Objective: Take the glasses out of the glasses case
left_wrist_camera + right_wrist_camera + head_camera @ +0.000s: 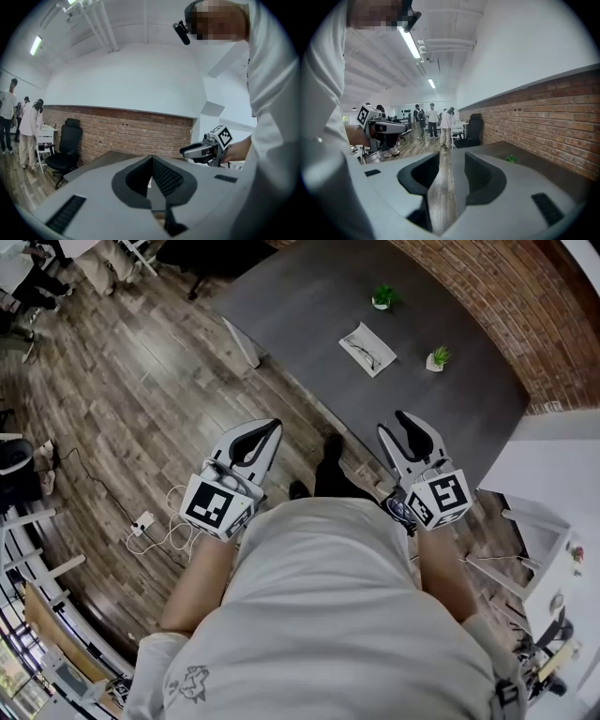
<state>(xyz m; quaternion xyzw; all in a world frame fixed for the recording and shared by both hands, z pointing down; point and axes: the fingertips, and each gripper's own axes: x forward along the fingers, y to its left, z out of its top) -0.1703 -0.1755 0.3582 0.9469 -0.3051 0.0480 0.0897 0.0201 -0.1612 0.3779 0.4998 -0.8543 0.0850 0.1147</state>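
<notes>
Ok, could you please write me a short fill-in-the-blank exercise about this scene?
1. The glasses lie in the open glasses case on the dark ___.
2. Near the case stand ___ small potted plants.
3. The left tool has its jaws together, while those of the right tool are ___.
4. The wall behind the plants is of red ___.

Missing words: table; two; apart; brick.

Desk [300, 324]: near side bare, open to my reach. Obstacles: small plant [382, 298] beyond the glasses case [367, 348]; second plant [438, 357] at its right; brick wall [487, 287] behind.
</notes>
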